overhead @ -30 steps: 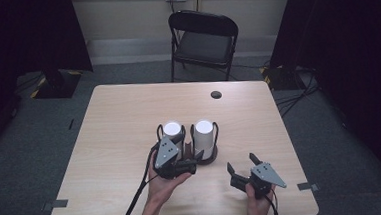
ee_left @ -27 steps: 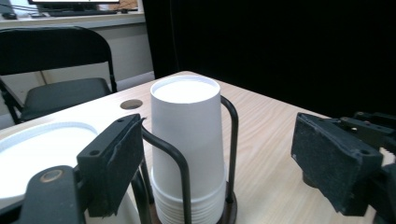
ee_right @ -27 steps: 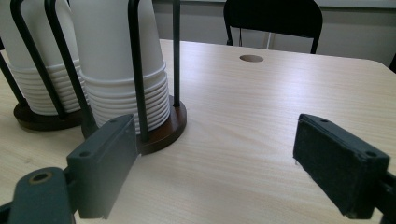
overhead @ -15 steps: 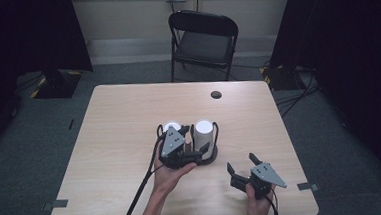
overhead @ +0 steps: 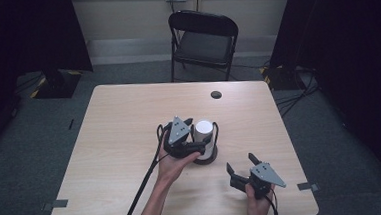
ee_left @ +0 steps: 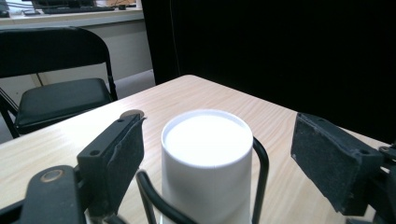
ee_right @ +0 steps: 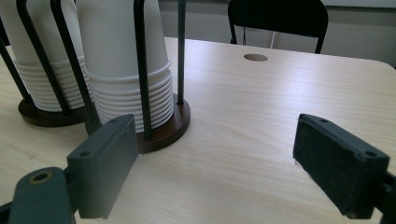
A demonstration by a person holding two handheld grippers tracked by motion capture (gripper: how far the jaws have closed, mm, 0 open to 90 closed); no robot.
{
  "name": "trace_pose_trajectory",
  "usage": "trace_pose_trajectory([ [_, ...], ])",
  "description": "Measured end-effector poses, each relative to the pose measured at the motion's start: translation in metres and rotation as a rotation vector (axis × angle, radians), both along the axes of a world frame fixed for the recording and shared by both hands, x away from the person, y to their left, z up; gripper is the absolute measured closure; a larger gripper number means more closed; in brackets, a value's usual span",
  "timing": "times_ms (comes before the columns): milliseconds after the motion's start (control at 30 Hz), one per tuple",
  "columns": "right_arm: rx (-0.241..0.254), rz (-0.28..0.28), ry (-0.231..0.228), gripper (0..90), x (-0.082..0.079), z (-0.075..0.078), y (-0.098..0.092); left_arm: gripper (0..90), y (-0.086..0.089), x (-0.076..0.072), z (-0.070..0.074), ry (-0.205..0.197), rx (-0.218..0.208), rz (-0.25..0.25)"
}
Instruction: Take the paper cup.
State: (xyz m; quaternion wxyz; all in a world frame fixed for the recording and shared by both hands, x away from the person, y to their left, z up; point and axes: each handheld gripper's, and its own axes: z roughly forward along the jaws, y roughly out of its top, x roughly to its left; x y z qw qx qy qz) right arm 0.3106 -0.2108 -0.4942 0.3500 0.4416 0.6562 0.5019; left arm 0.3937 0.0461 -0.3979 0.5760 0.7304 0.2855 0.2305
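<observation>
From the high view, the left hand-held gripper [overhead: 193, 137] reaches forward from an outstretched forearm to the white cup stack [overhead: 205, 139] in its wire holder near the middle of the surface [overhead: 120, 137], while the right hand-held gripper [overhead: 243, 168] sits low near the front edge, jaws spread. In the left gripper view, the wide-apart jaws flank the top cup [ee_left: 207, 149] without touching. In the right gripper view, spread jaws face two cup holders [ee_right: 140, 88] just beyond.

white cup stack [ee_left: 205, 154] upright in wire holder [ee_right: 140, 70]
</observation>
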Motion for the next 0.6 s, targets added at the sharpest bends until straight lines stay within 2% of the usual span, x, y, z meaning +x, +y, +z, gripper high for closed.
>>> trace_pose_trajectory([
  [100,0.0,0.002,0.002,13.1,0.0,0.0,0.0,18.3,-0.003,0.006,0.0,-0.006,0.027,0.0],
  [400,0.001,0.007,-0.003,13.1,0.0,0.0,0.0,20.5,-0.008,0.016,-0.003,0.017,0.02,-0.012],
  [500,0.001,0.011,-0.001,13.2,0.0,0.0,0.0,25.5,-0.012,0.016,-0.002,0.002,0.05,-0.024],
  [600,-0.001,0.013,0.003,13.3,0.0,0.0,0.0,25.6,-0.014,0.016,-0.001,0.003,0.038,-0.02],
])
